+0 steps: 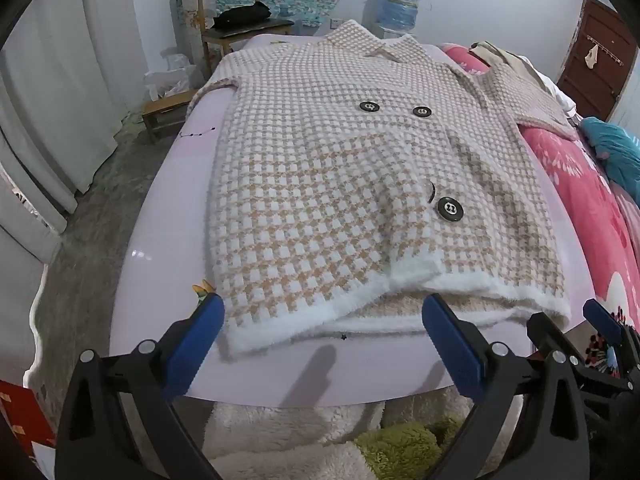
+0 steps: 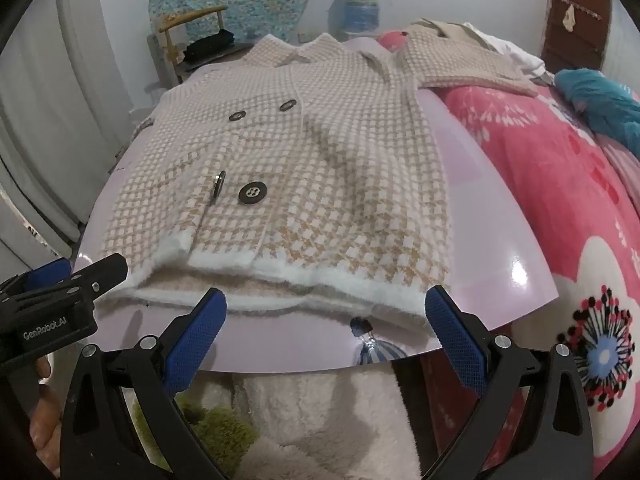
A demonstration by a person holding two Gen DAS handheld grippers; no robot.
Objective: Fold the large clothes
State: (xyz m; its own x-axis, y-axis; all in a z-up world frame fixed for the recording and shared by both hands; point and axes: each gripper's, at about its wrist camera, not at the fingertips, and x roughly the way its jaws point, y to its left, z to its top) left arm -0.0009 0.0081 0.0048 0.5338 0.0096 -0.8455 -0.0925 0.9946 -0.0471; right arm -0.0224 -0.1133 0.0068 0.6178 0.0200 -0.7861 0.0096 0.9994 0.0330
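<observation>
While your left gripper [image 1: 322, 330] and right gripper [image 2: 326, 322] gape fully wide and grip nothing, the checked coat [image 1: 360, 184] lies flat on the lilac board [image 1: 168, 220] just beyond their tips; its far sleeve drapes off onto the pink blanket [image 2: 540, 184].

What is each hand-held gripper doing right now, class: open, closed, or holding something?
Left hand-held gripper: open, holding nothing, at the coat's white hem.
Right hand-held gripper: open, holding nothing, at the same hem.
</observation>
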